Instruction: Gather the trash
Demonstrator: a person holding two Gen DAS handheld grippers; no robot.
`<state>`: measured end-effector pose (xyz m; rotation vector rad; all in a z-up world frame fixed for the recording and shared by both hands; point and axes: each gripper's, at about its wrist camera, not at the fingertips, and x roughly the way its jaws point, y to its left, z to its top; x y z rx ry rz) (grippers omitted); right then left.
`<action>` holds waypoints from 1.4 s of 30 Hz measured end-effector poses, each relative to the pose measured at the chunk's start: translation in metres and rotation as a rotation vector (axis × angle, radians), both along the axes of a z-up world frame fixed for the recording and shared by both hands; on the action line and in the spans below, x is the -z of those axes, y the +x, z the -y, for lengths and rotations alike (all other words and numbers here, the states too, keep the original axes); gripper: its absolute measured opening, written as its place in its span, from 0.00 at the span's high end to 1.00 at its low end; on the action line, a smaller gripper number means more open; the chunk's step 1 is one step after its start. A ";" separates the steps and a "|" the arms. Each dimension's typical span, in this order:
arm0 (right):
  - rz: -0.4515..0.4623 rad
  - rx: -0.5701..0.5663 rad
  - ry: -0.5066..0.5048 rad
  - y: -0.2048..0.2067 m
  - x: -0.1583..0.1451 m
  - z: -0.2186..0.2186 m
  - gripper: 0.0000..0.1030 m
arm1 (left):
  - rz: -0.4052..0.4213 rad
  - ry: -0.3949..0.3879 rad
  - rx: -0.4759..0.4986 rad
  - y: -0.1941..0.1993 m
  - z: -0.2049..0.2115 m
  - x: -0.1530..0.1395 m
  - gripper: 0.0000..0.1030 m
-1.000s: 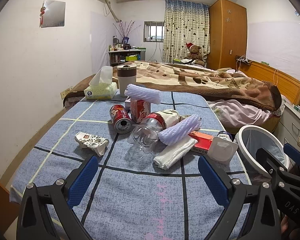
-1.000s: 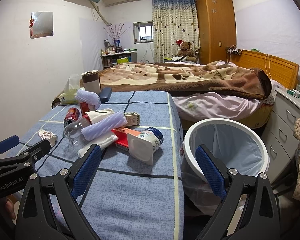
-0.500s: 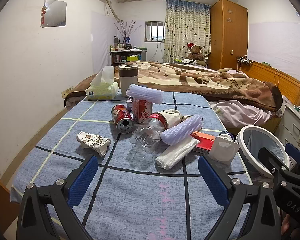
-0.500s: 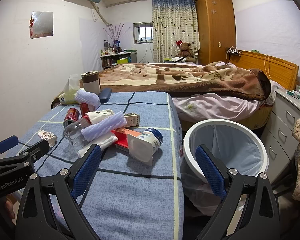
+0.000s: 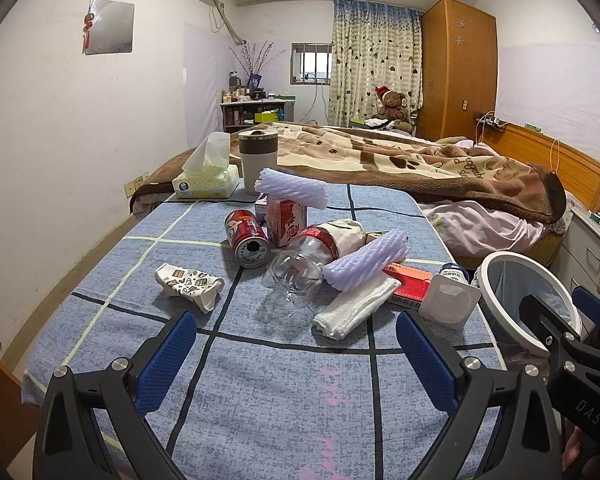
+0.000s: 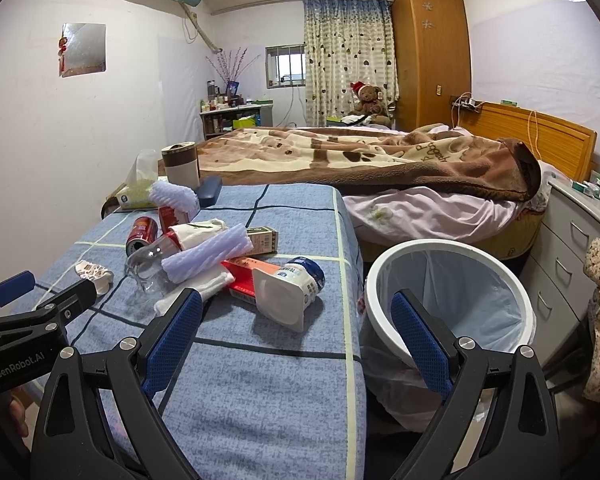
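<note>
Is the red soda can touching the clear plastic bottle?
Apart. In the left wrist view, a strip of blue cloth shows between the red soda can and the clear plastic bottle.

We see a table (image 5: 284,396) under a blue grid-lined cloth, bearing a tissue box (image 5: 206,181), lidded cup (image 5: 258,160), red can (image 5: 247,233), carton (image 5: 286,220), clear bottle (image 5: 300,264), crumpled paper cup (image 5: 188,285), folded white cloth (image 5: 354,309), red box (image 5: 410,286) and yogurt tub (image 6: 290,294); foam sleeves top the heap
</note>
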<state>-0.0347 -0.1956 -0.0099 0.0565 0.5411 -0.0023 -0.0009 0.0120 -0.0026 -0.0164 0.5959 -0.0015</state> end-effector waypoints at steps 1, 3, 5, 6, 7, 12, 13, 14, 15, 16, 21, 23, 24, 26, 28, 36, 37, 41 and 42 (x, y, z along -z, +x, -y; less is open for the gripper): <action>0.000 -0.002 0.000 0.000 0.000 0.000 0.06 | 0.001 0.001 0.000 0.000 0.000 0.000 0.01; 0.000 0.000 -0.001 0.000 0.000 0.000 0.06 | 0.001 0.000 0.000 0.000 -0.001 0.000 0.01; 0.001 0.001 -0.001 0.000 -0.001 0.001 0.06 | 0.001 0.002 0.000 0.001 -0.001 0.000 0.01; 0.000 0.002 -0.001 0.000 0.000 0.000 0.06 | 0.001 0.002 0.000 0.001 -0.001 0.000 0.01; 0.001 0.001 -0.002 0.000 -0.001 0.001 0.06 | 0.000 0.002 0.000 0.000 -0.001 0.000 0.01; 0.000 0.004 -0.006 0.000 0.000 0.000 0.06 | 0.001 0.001 0.000 0.000 -0.001 0.000 0.01; 0.000 0.005 -0.009 0.000 -0.001 0.000 0.06 | 0.001 0.001 0.000 0.001 -0.002 0.000 0.01; 0.001 0.003 -0.009 0.000 -0.001 0.000 0.06 | 0.001 0.000 -0.001 0.001 -0.003 0.000 0.01; 0.001 0.003 -0.009 0.000 -0.001 0.000 0.06 | 0.001 0.000 -0.001 0.001 -0.003 0.000 0.01; 0.000 0.003 -0.010 0.000 -0.001 0.000 0.06 | 0.001 0.000 -0.002 0.001 -0.004 0.000 0.01; 0.001 0.003 -0.011 0.000 -0.001 0.000 0.06 | 0.001 0.001 0.000 0.003 -0.006 0.000 0.01; 0.001 0.003 -0.012 0.001 -0.001 0.000 0.06 | 0.001 0.001 -0.001 0.002 -0.004 0.000 0.01; 0.001 0.003 -0.012 0.001 -0.001 -0.001 0.06 | 0.000 0.001 0.000 0.002 -0.004 0.000 0.01; 0.001 0.003 -0.012 0.001 -0.001 -0.001 0.06 | 0.001 0.001 -0.001 0.002 -0.004 0.000 0.01; 0.001 0.001 -0.013 0.001 -0.001 0.000 0.06 | 0.000 -0.001 0.002 0.003 -0.005 0.001 0.01; -0.046 0.029 0.013 0.025 0.016 0.009 0.06 | -0.057 -0.044 0.020 0.034 -0.039 0.017 0.01; -0.054 0.031 0.022 0.029 0.020 0.010 0.06 | -0.071 -0.039 0.009 0.039 -0.044 0.021 0.01; -0.101 0.023 0.071 0.048 0.033 0.012 0.06 | -0.102 -0.011 -0.007 0.058 -0.062 0.033 0.02; -0.115 0.029 0.066 0.051 0.037 0.010 0.08 | -0.108 -0.013 -0.004 0.062 -0.066 0.036 0.03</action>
